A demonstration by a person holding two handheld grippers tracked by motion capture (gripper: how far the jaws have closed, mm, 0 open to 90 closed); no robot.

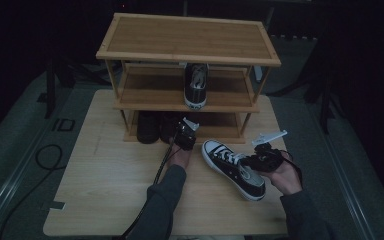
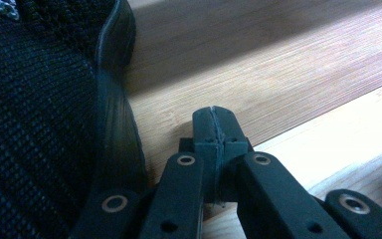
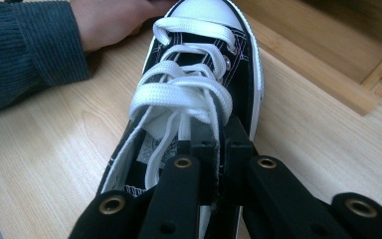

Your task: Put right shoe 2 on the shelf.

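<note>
A black low sneaker with white laces and a white toe cap lies on the table in front of the rack, toe toward the rack. My right gripper is shut on its upper beside the eyelets; in the right gripper view the jaws pinch the sneaker at that edge. My left gripper reaches to the rack's bottom shelf. In the left gripper view it is shut with nothing between its jaws, just right of a black knit shoe.
A three-tier bamboo shoe rack stands at the far side of the wooden table. A matching black sneaker sits on the middle shelf, heel outward. Dark shoes occupy the bottom shelf's left part. A cable lies on the floor at left.
</note>
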